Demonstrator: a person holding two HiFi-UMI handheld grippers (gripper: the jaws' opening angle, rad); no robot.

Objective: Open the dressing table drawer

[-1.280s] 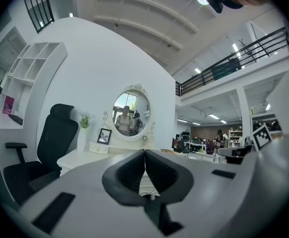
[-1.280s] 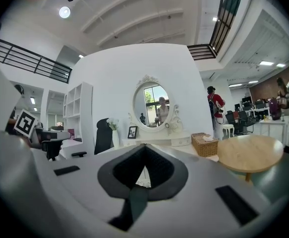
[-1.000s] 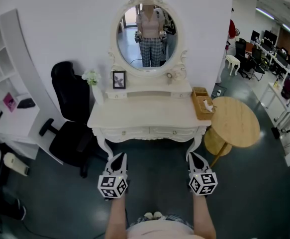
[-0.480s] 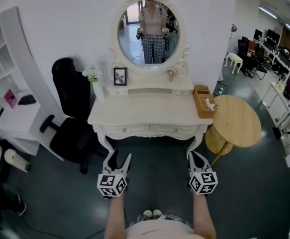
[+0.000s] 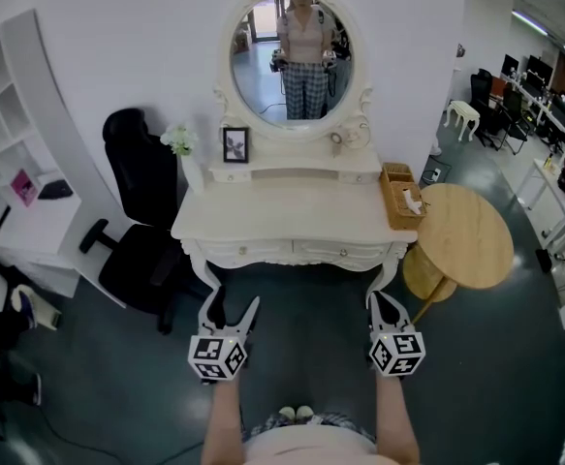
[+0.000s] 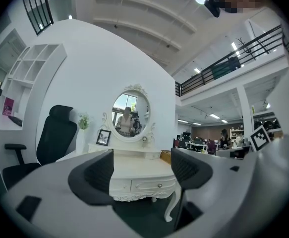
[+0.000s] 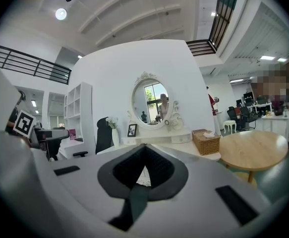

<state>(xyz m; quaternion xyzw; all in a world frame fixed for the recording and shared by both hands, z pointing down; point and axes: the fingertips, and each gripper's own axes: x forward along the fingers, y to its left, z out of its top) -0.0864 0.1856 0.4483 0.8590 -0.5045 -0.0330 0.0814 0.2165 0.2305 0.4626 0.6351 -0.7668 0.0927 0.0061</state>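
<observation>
A white dressing table [image 5: 287, 216] with an oval mirror [image 5: 292, 58] stands against the wall ahead of me. Under its top are two closed drawers: the left drawer [image 5: 243, 253] and the right drawer [image 5: 345, 252], each with a small knob. Both grippers hang short of the table front and touch nothing. My left gripper [image 5: 232, 304] is opening its jaws wide, with nothing between them. In the left gripper view the drawers [image 6: 143, 185] show through the gap of the left gripper [image 6: 143, 170]. My right gripper [image 5: 380, 301] is shut and empty, as the right gripper [image 7: 143, 157] also shows in its own view.
A black office chair [image 5: 139, 223] stands left of the table and a round wooden table [image 5: 466, 235] right of it. A wicker basket [image 5: 399, 198], a photo frame [image 5: 234, 144] and a flower vase [image 5: 183, 158] sit on the dressing table. White shelves [image 5: 15, 134] line the left wall.
The left gripper's jaws went from shut to wide open. Both hands stayed about where they were, and the right gripper stayed shut.
</observation>
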